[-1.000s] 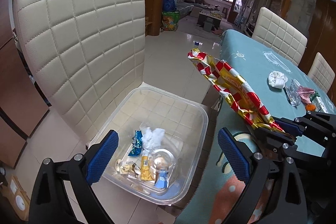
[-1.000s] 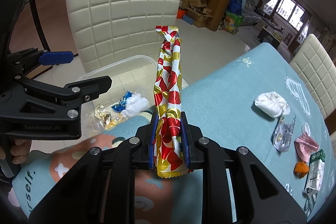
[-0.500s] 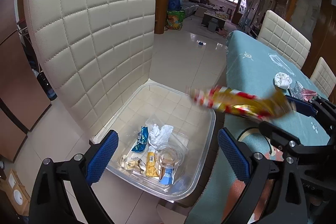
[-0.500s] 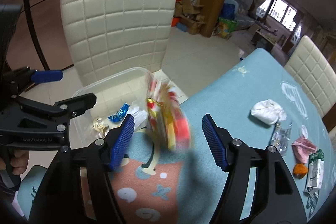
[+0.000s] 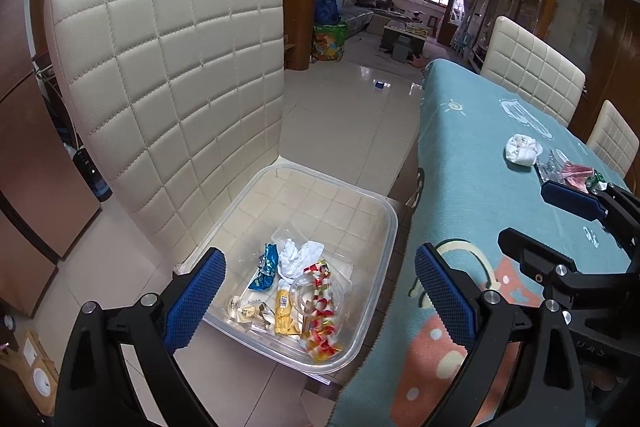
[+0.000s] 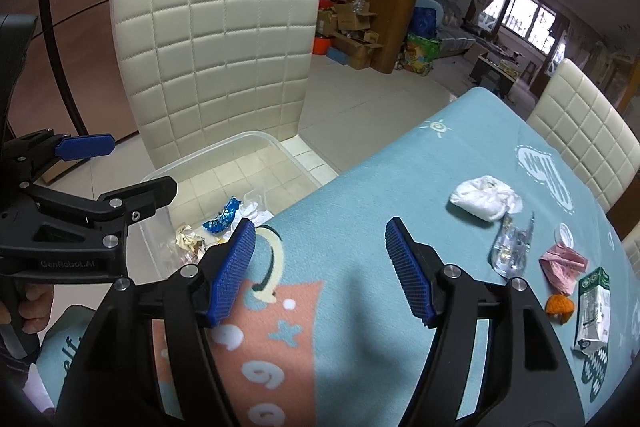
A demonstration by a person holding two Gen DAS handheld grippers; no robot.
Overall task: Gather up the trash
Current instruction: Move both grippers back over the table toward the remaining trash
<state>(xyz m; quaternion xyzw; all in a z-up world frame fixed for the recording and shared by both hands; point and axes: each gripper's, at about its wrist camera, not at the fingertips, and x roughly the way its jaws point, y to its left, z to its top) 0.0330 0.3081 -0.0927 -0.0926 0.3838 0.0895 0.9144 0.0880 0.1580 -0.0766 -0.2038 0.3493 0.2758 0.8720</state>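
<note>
A red, white and gold snack wrapper [image 5: 320, 307] lies in the clear plastic bin [image 5: 384, 227] on the chair seat, on top of other trash: a blue wrapper [image 5: 266, 267], a crumpled white tissue [image 5: 296, 255] and yellow packets. My left gripper [image 5: 320, 255] hovers open above the bin, with nothing between its blue pads. My right gripper [image 6: 320, 239] stands open over the near corner of the teal tablecloth [image 6: 380, 167], also with nothing in it. On the table lie a white tissue wad [image 6: 484, 197], a clear plastic shell [image 6: 512, 247], pink paper [image 6: 564, 263], an orange scrap [image 6: 560, 307] and a green-white carton [image 6: 594, 307].
The bin sits on a cream quilted chair [image 5: 172, 87] pulled close to the table's edge. Two more cream chairs [image 5: 532, 83] stand along the table's far side. Tiled floor [image 5: 352, 99] stretches beyond. A hand [image 6: 32, 307] holds the left gripper's handle.
The right gripper, shut on the wrapper a second ago, opened; the wrapper fell and now lies in the bin. The right gripper has lifted slightly. The left gripper stays open over the bin.
</note>
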